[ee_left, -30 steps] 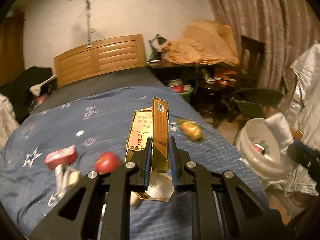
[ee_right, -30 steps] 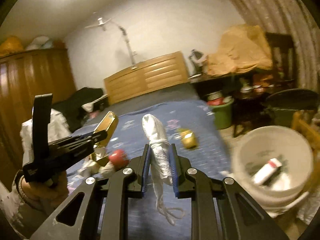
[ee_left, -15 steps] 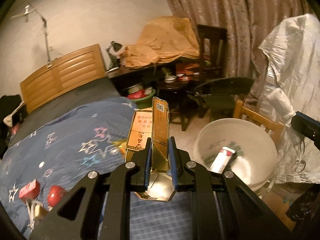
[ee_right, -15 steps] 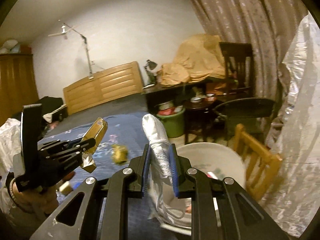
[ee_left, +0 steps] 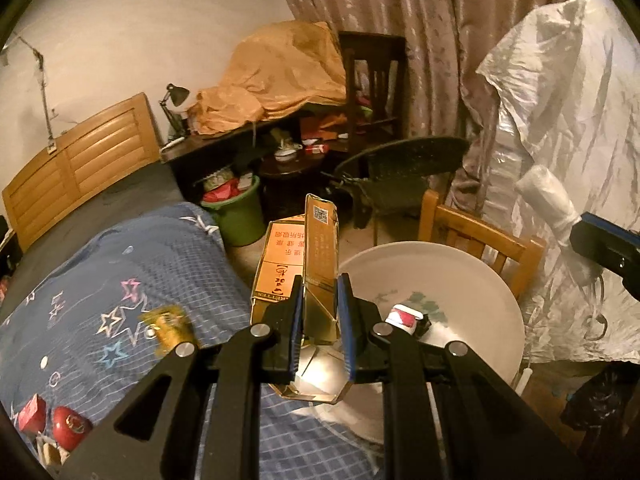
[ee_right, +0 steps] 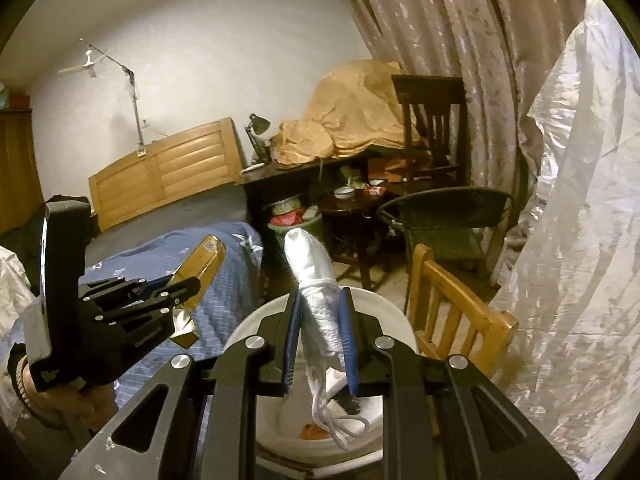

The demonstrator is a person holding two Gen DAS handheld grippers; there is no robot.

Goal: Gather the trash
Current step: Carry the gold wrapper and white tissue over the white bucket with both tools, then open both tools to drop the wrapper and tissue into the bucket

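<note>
My left gripper is shut on a gold carton, held over the bed edge beside the white bucket. The carton and left gripper also show in the right wrist view. My right gripper is shut on a rolled white mask with loops, held over the white bucket. The mask also shows at the right of the left wrist view. A red-and-white packet lies in the bucket. A gold wrapper, a red ball and a red packet lie on the blue bedspread.
A wooden chair stands right behind the bucket. A silver plastic sheet hangs at the right. A dark wicker chair, a green bin and a cluttered desk stand beyond. The headboard is at far left.
Both grippers have swung right from over the bed toward the white bucket, still holding the carton and the mask. The right gripper is now over the bucket.
</note>
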